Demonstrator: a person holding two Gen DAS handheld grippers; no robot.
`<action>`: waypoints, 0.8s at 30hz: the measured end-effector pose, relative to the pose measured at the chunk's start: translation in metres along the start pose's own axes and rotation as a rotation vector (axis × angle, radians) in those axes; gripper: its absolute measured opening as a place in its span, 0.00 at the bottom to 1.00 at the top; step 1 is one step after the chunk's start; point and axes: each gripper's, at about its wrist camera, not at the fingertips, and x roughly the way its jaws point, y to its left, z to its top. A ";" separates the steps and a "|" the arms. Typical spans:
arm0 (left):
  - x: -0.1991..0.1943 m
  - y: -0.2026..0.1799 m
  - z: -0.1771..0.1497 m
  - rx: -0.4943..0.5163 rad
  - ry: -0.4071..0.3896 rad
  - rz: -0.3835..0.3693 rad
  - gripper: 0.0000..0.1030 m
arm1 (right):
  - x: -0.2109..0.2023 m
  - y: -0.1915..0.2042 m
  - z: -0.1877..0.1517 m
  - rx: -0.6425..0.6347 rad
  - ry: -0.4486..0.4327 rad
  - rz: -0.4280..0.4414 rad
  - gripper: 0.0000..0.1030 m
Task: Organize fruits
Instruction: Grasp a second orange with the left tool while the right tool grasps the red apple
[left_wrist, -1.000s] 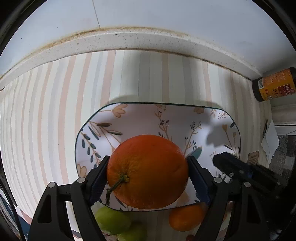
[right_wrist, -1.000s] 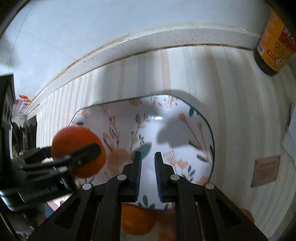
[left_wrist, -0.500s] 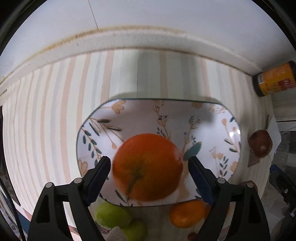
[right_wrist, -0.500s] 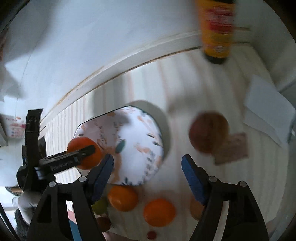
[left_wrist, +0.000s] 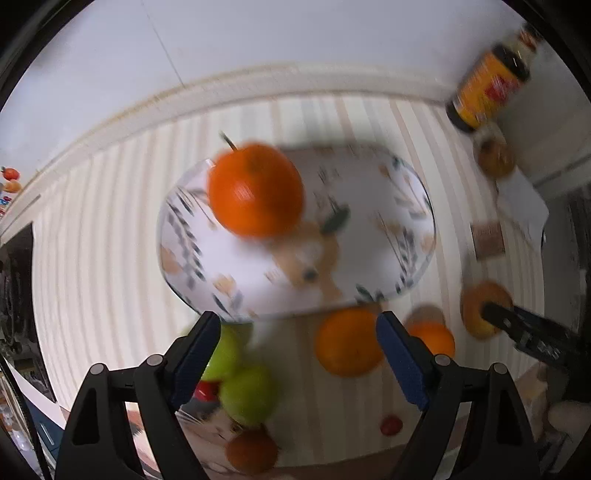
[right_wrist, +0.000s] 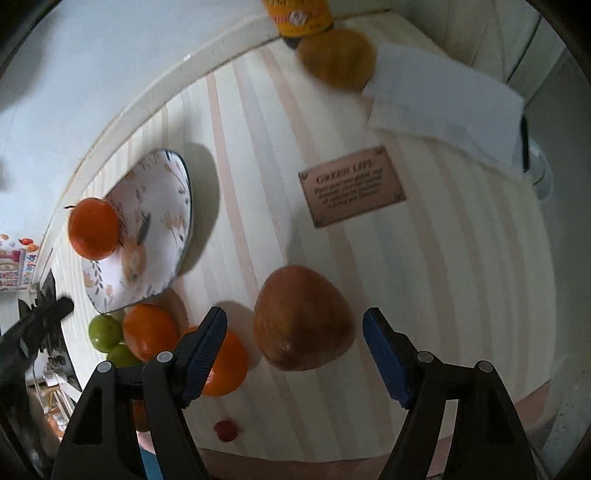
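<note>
Fruit is mostly loose on the striped worktop (right_wrist: 258, 155), with only one orange (left_wrist: 255, 190) on the flowered plate (left_wrist: 388, 236), sitting at the plate's far left edge. That is the first thing I would worry about: it sits close to the rim, and the left-wrist view is blurred, so it may be rolling; a nudge to the plate could tip it off.

The right hand-held gripper (right_wrist: 293, 345) is wide open and empty, low over the worktop, its jaws either side of a brownish mango (right_wrist: 303, 319) but touching neither flank, as far as I can tell. The mango is egg-shaped and looks smooth, so a squeeze across its tapering end could pop it forward, out of the jaws. Just left of it lie another orange (right_wrist: 229, 363) and a second one (right_wrist: 149, 330), with two green fruits (right_wrist: 105, 332) beyond; the left jaw is close to the nearer orange and could knock it while shutting.

The left hand-held gripper (left_wrist: 297, 349) is also wide open with nothing in it, held above the near edge of the plate and angled down at the loose cluster. A small red thing (right_wrist: 226, 430), too small to identify, lies near the front edge of the worktop and could be knocked off. A yellowish fruit (right_wrist: 336, 59) sits far back beside a bottle (right_wrist: 299, 18), well apart from everything else.
</note>
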 end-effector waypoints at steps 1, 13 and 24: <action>0.008 -0.005 -0.005 0.009 0.026 -0.004 0.84 | 0.005 0.002 -0.002 -0.011 0.000 -0.022 0.76; 0.064 -0.047 -0.018 0.094 0.174 -0.001 0.82 | 0.010 -0.004 -0.041 -0.109 0.015 -0.090 0.66; 0.058 -0.044 -0.020 0.078 0.112 0.009 0.61 | 0.013 -0.009 -0.035 -0.080 0.023 -0.051 0.66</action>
